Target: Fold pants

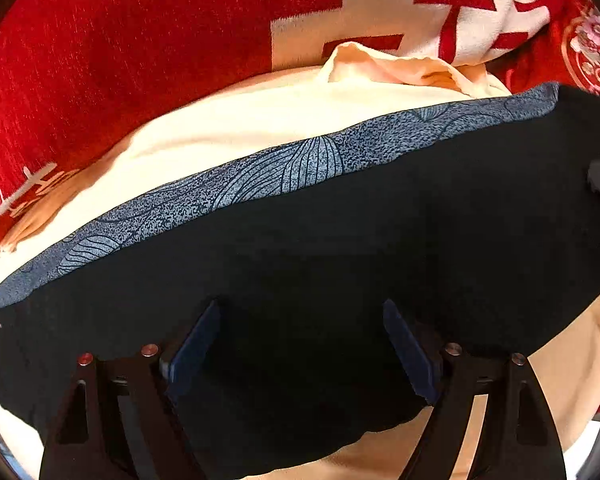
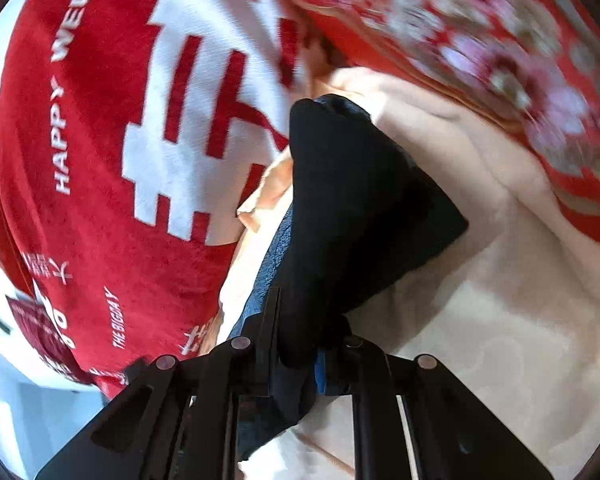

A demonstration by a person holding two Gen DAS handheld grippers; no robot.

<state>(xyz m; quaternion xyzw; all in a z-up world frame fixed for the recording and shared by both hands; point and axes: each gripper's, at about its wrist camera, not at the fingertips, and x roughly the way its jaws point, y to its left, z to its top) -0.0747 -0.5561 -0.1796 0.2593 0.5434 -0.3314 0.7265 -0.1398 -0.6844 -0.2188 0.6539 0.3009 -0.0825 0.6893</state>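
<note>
Right gripper (image 2: pixel 300 344) is clamped on a bunch of the black pants (image 2: pixel 352 200) and lifts that end off the cream blanket (image 2: pixel 500 280). Left gripper (image 1: pixel 300 344) hangs over the flat part of the pants (image 1: pixel 340 248) with its jaws apart and nothing pinched between them. One long edge shows a blue patterned band (image 1: pixel 284 168). Red wedding blanket (image 2: pixel 100 160) lies behind. I judge the fold is only starting; most folding is left.

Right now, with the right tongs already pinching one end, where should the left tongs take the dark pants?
Probably the near plain edge of the pants, coming straight down from above. The fabric lies flat on the cream sheet, and the left tongs hover open over that hem, opposite the patterned band.
</note>
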